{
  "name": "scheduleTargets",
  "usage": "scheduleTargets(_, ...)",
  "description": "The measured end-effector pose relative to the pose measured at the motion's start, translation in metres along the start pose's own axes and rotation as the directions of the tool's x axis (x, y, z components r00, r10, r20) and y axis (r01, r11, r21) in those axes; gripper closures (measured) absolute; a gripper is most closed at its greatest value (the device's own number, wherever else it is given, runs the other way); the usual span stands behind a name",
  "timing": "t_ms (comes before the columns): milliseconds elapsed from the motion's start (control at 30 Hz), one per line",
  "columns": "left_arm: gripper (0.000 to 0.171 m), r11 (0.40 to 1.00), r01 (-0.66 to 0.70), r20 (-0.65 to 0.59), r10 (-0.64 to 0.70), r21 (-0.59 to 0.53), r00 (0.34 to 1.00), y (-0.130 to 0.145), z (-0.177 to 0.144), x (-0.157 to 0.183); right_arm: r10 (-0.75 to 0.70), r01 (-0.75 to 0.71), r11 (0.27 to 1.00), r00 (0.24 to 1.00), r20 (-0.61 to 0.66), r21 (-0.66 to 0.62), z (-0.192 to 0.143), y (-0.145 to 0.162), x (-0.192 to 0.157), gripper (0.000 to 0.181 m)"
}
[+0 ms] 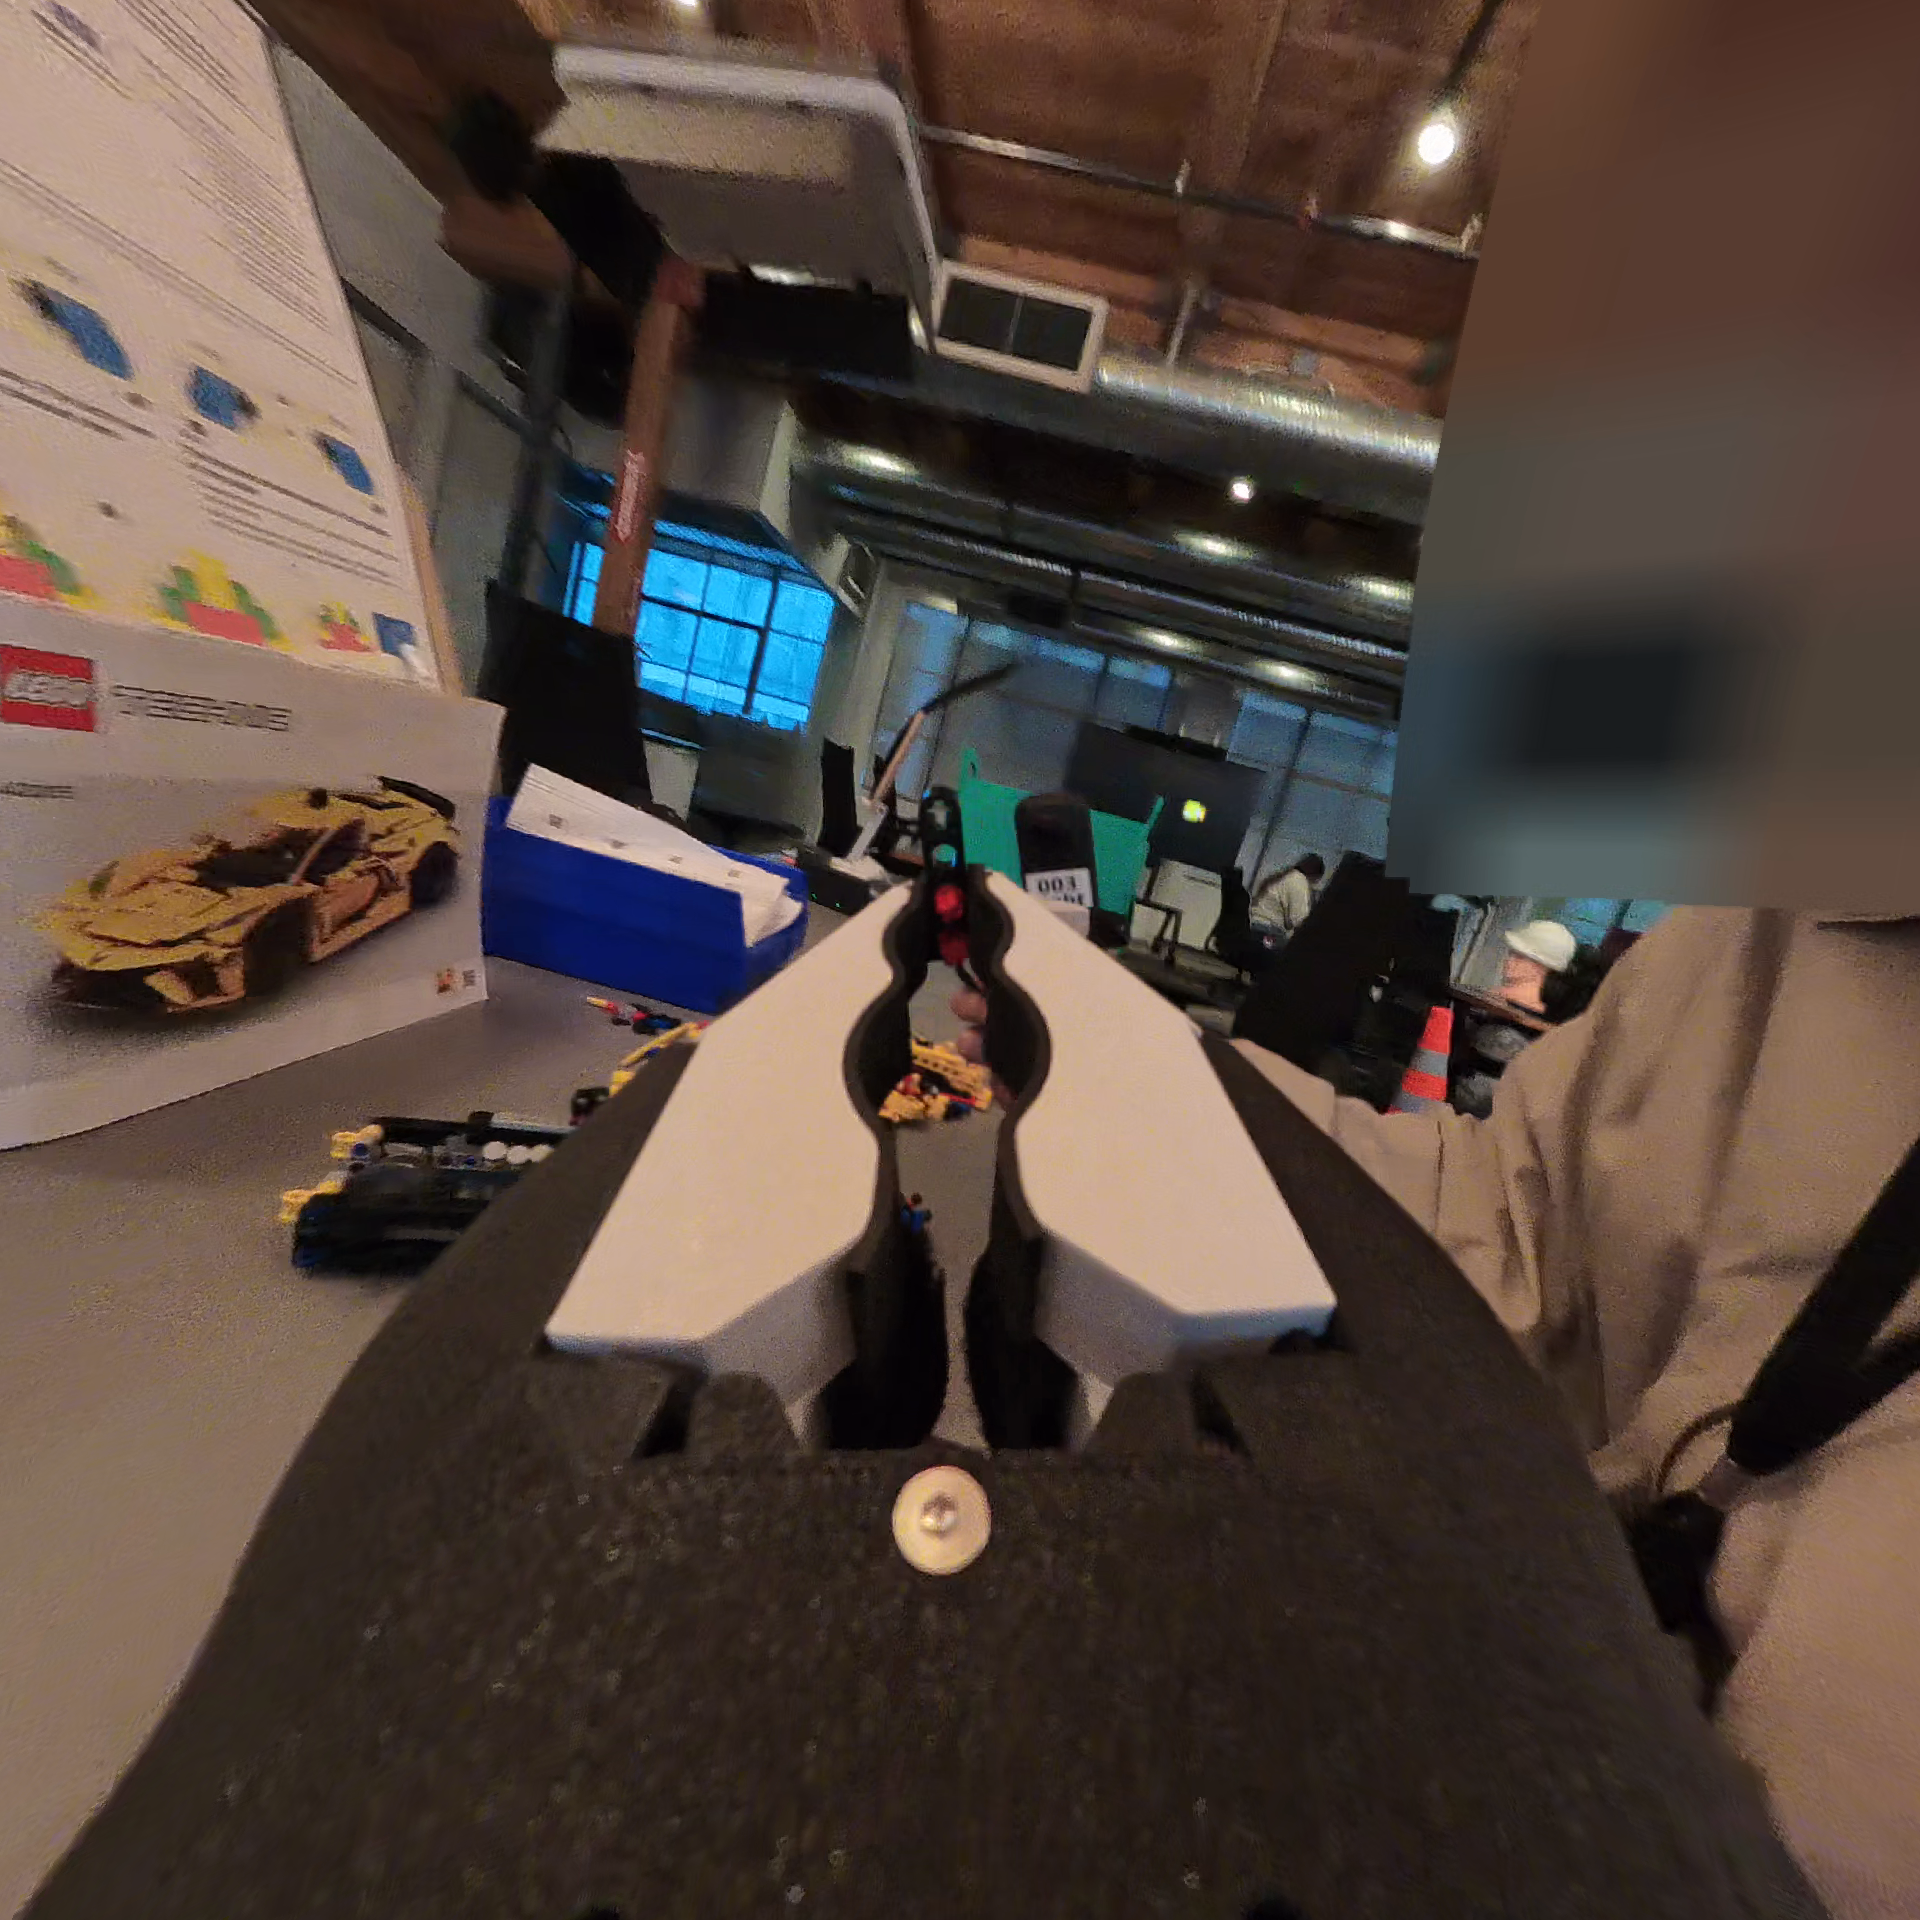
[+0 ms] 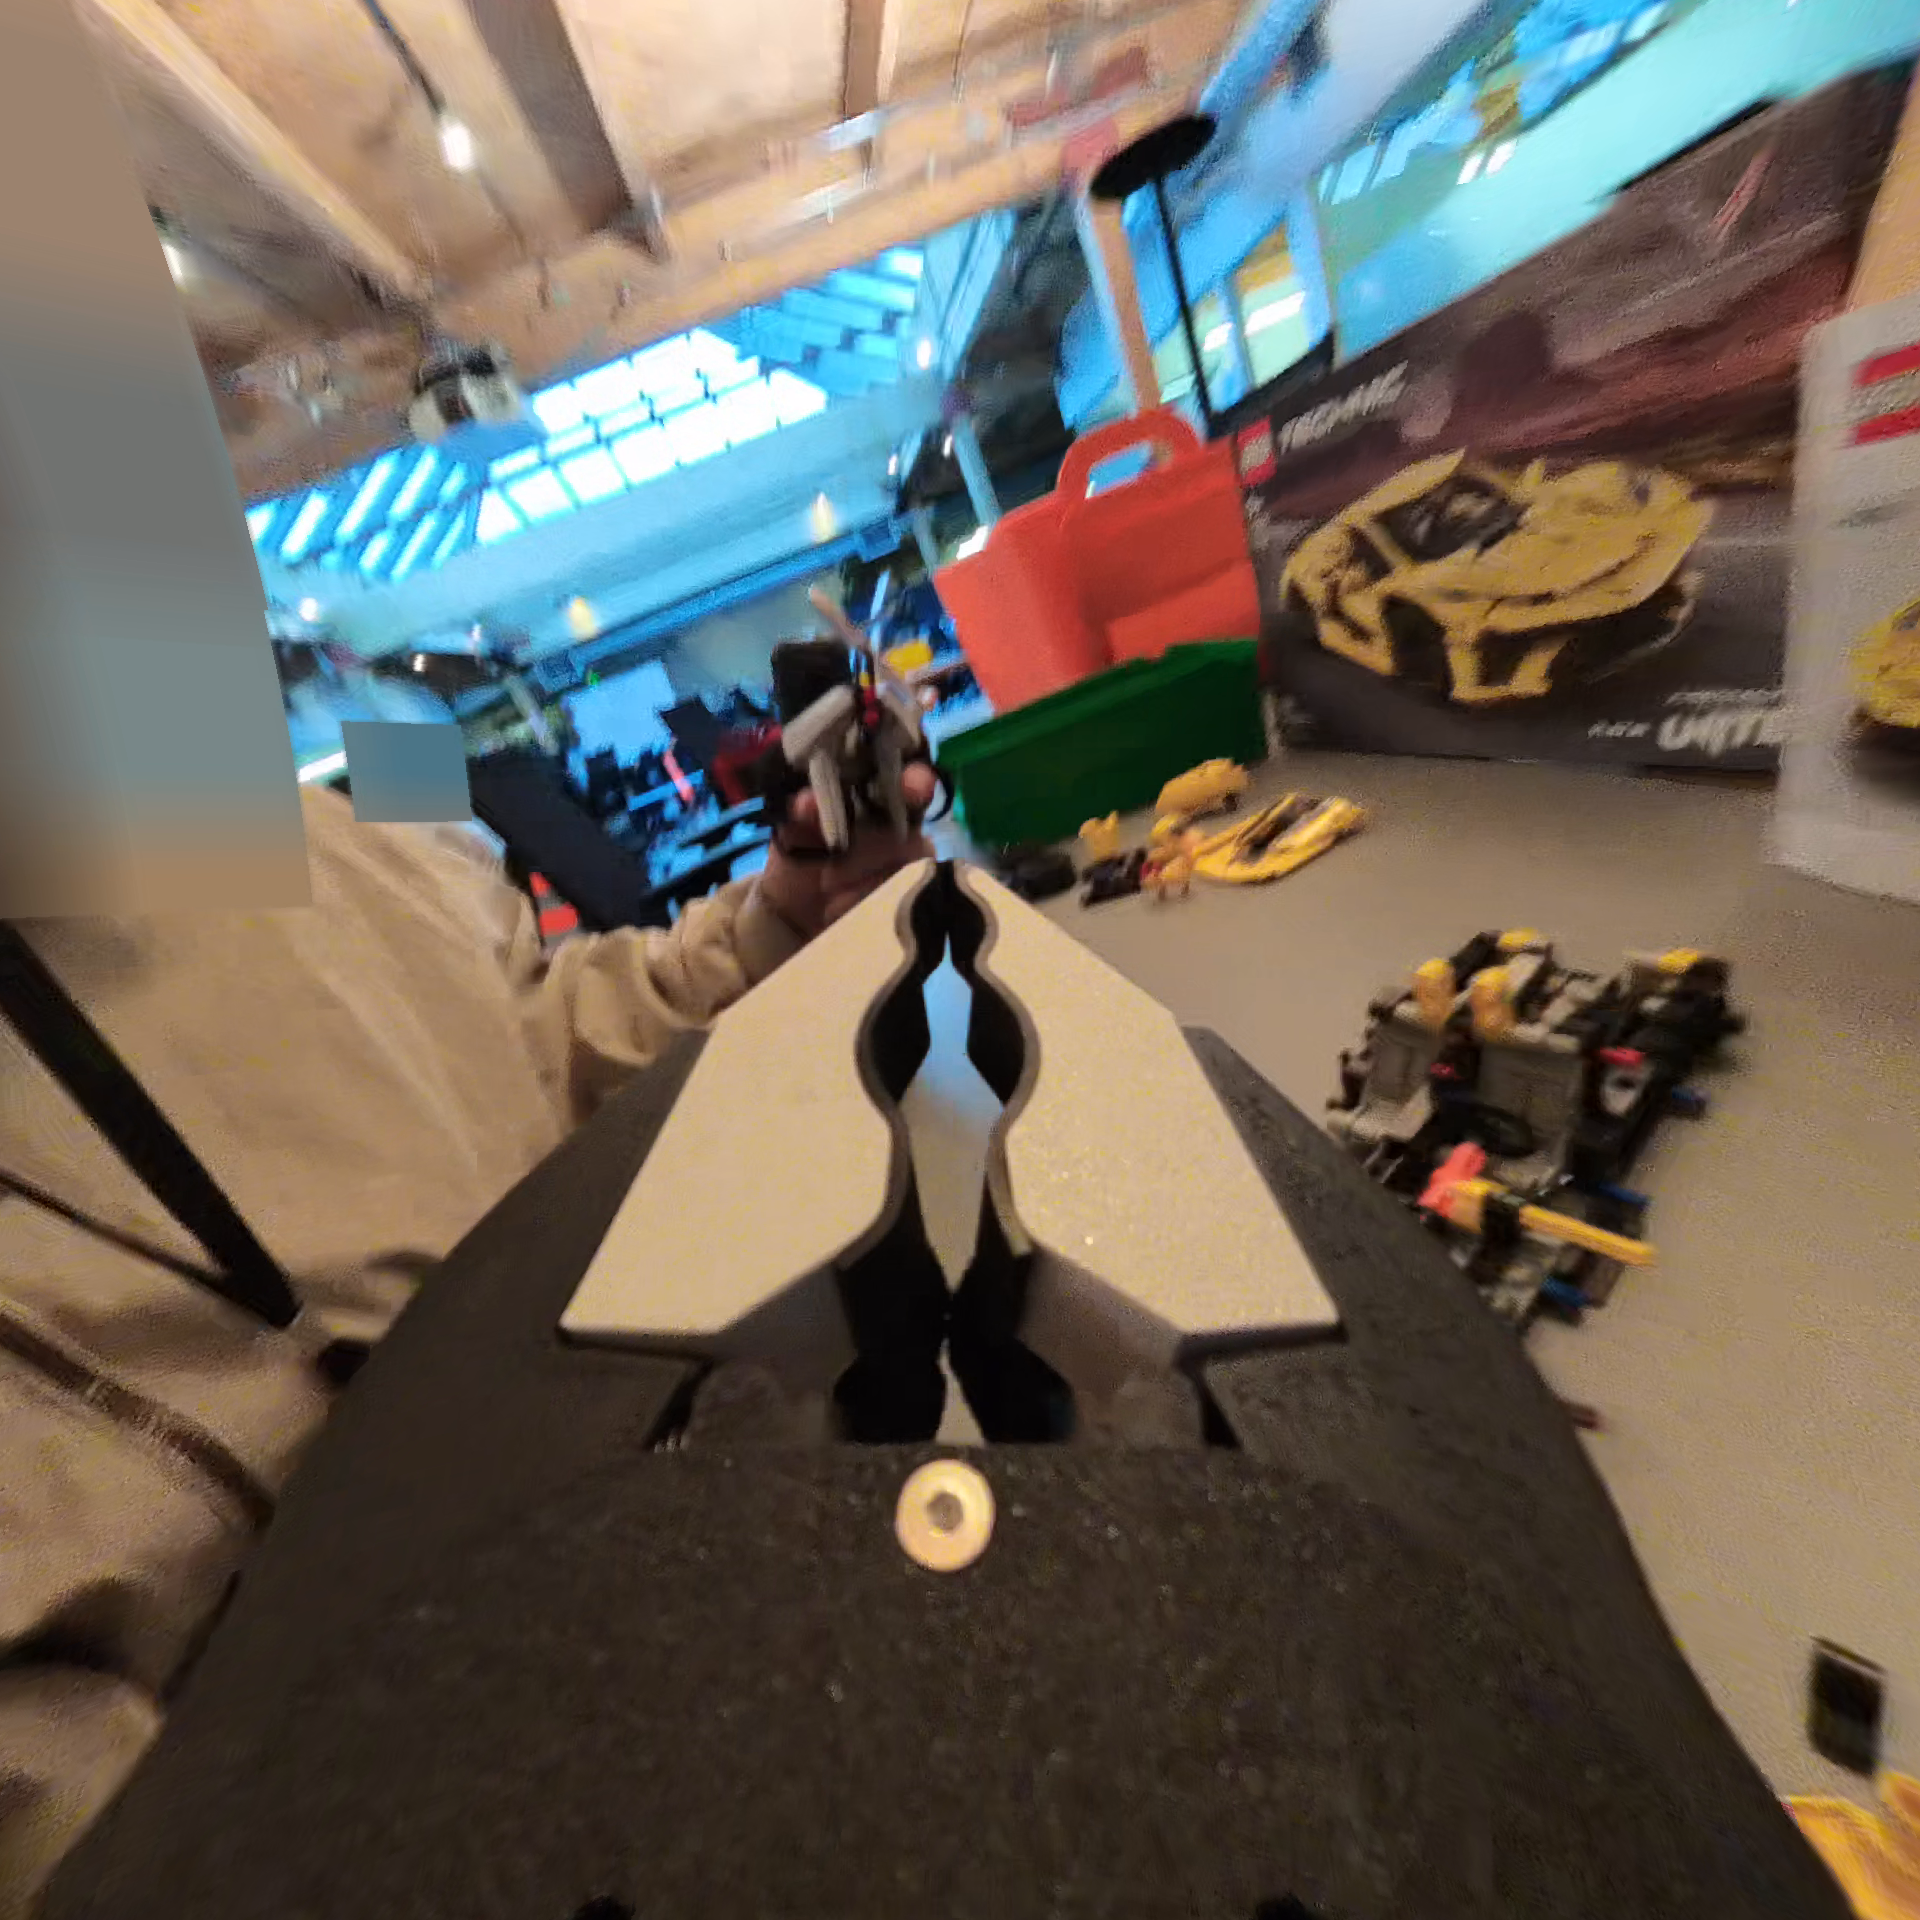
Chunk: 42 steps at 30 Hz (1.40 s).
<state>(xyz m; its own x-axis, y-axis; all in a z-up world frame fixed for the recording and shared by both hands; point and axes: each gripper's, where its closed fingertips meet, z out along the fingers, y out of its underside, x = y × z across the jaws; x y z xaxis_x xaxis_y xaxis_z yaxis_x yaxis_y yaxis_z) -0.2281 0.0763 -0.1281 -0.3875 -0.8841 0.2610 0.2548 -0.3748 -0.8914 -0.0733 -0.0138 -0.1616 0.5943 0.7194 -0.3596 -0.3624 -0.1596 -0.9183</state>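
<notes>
My left gripper [image 1: 940, 883] is raised above the grey table [image 1: 156, 1351] and is shut on a slim black beam [image 1: 940, 831] with red pins [image 1: 947, 904]. The beam stands up out of the fingertips. In the right wrist view, the left gripper [image 2: 857, 738] shows farther off in a person's hand, with the small dark and red piece between its grey fingers [image 2: 821, 748]. My right gripper [image 2: 943, 881] is shut, its tips meeting with nothing between them. It points toward the left gripper from just below it.
A booklet with a yellow car [image 1: 239, 894], a blue bin of papers [image 1: 623, 904] and a black part-built strip [image 1: 416, 1174] lie at the left. A grey-black chassis [image 2: 1507, 1101], yellow panels [image 2: 1268, 831], a green bin [image 2: 1101, 748], an orange case [image 2: 1101, 561] and the set's box [image 2: 1507, 582] are at the right. The grippers' ends are close to 20 cm from one another.
</notes>
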Motion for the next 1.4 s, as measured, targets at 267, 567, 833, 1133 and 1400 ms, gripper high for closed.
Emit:
scheduleTargets(267, 0.165, 0.990, 0.125, 0.040, -0.122, -0.063, 0.992, 0.036, 0.027, -0.001, -0.314, 0.295, 0.946, 0.938, -0.147, -0.136, 0.094, 0.046, -0.015, 0.161)
scheduleTargets(567, 0.164, 0.882, 0.471, 0.056, -0.469, -0.031, 0.882, 0.063, 0.047, -0.006, -0.586, 0.509, 0.809, 0.662, -0.466, -0.295, 0.114, 0.050, -0.003, 0.145)
scheduleTargets(833, 0.165, 0.796, 0.603, 0.029, -0.602, -0.054, 0.798, 0.075, 0.047, -0.007, -0.590, 0.525, 0.806, 0.669, -0.451, -0.274, 0.108, 0.046, -0.005, 0.163)
scheduleTargets(1133, 0.165, 0.789, 0.609, 0.008, -0.611, -0.087, 0.792, 0.077, 0.049, -0.002, -0.663, 0.558, 0.748, 0.612, -0.431, -0.359, 0.109, 0.053, -0.002, 0.158)
scheduleTargets(1400, 0.164, 0.792, 0.559, 0.004, -0.576, -0.248, 0.818, 0.093, 0.046, 0.010, -0.430, 0.377, 0.867, 0.896, -0.109, -0.327, 0.101, 0.074, -0.018, 0.158)
